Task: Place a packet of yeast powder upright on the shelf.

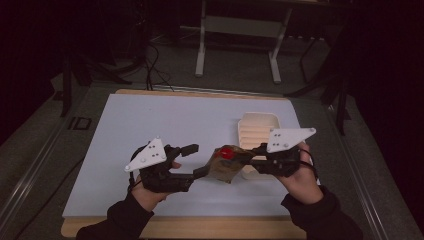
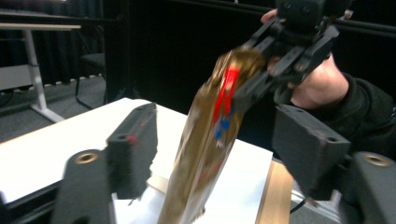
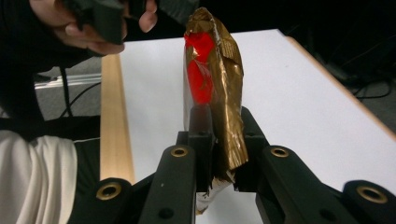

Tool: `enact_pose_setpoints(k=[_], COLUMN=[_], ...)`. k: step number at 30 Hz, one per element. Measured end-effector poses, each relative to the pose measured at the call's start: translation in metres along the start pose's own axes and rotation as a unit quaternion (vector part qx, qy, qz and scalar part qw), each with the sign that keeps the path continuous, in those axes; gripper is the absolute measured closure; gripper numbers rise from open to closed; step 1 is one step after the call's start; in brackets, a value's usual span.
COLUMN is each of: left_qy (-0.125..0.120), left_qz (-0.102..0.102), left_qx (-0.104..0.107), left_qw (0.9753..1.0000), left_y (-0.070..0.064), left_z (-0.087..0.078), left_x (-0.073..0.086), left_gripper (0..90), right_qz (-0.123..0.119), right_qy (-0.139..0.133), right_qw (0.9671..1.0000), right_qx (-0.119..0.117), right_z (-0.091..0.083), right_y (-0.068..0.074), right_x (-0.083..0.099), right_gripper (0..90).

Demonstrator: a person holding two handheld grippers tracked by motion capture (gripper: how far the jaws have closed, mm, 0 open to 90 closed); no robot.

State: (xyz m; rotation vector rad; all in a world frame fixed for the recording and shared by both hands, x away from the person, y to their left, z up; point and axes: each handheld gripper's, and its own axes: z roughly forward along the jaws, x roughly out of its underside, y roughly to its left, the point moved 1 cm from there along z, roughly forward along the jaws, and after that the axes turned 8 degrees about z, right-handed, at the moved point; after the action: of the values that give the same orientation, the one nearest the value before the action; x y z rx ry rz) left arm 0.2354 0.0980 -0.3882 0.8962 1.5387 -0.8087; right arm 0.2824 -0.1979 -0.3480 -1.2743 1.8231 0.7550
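Note:
A crinkled gold snack bag [image 1: 225, 167] with a red patch hangs in the air above the white table top [image 1: 150, 125], between the two grippers. My right gripper [image 1: 255, 152] is shut on its right end; in the right gripper view the jaws [image 3: 224, 126] pinch the bag [image 3: 224, 70] at its lower edge. My left gripper [image 1: 195, 161] is open at the bag's left end. In the left gripper view the bag [image 2: 205, 149] stands between the wide-spread jaws [image 2: 219, 149], and I cannot tell whether they touch it. The right gripper [image 2: 243, 93] holds it from above there.
A ribbed cream tray [image 1: 257, 125] sits on the table just behind the right gripper. The table's wooden rim [image 1: 190, 227] runs along the near side. Table legs [image 1: 201, 45] and cables [image 1: 155, 65] lie on the dark floor beyond the far edge.

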Motion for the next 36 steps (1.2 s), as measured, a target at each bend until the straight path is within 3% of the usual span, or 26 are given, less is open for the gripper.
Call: enact_pose_setpoints(k=[2,3,7,8,13,17,20,24,27,32,36], left_qy=[0.003,0.005,0.011,0.010,0.022,0.038,0.051,0.058,0.059,0.066,0.059], left_qz=[-0.005,-0.005,0.009,0.008,-0.003,0.012,0.000,-0.019,-0.022,-0.015,-0.006], left_qx=[-0.001,-0.012,-0.044,-0.043,-0.049,-0.061,-0.065,-0.074,-0.082,-0.094,-0.091], left_qw=[1.0000,0.9999,0.9989,0.9990,0.9985,0.9973,0.9966,0.9954,0.9946,0.9933,0.9941], left_y=[0.003,0.004,0.008,0.009,0.017,0.022,0.028,0.037,0.040,0.041,0.039], left_z=[-0.002,-0.003,-0.007,-0.008,-0.014,-0.018,-0.021,-0.029,-0.033,-0.034,-0.033], left_x=[0.004,0.005,0.009,0.011,0.022,0.030,0.038,0.050,0.055,0.060,0.064], left_gripper=[21.9,15.2,6.4,3.9,2.4,1.8,1.8,1.8,1.8,1.8,1.8], right_qz=[0.001,0.001,0.001,0.001,0.005,0.002,0.003,0.010,0.017,0.025,0.032], right_qy=[-0.004,-0.004,-0.002,-0.002,0.001,0.008,0.018,0.027,0.035,0.053,0.064], right_qw=[1.0000,0.9999,0.9993,0.9992,0.9975,0.9961,0.9948,0.9951,0.9958,0.9962,0.9956], right_qx=[0.008,0.012,0.036,0.041,0.071,0.088,0.101,0.095,0.083,0.064,0.060], right_z=[-0.008,-0.011,-0.026,-0.030,-0.047,-0.059,-0.065,-0.069,-0.069,-0.062,-0.051], right_y=[-0.004,-0.006,-0.017,-0.020,-0.035,-0.046,-0.053,-0.058,-0.063,-0.069,-0.071], right_x=[-0.003,-0.004,-0.008,-0.008,-0.006,0.000,0.009,0.026,0.037,0.049,0.058], right_gripper=[81.3,81.4,81.5,81.6,81.8,81.9,82.0,82.0,82.0,82.0,82.0])
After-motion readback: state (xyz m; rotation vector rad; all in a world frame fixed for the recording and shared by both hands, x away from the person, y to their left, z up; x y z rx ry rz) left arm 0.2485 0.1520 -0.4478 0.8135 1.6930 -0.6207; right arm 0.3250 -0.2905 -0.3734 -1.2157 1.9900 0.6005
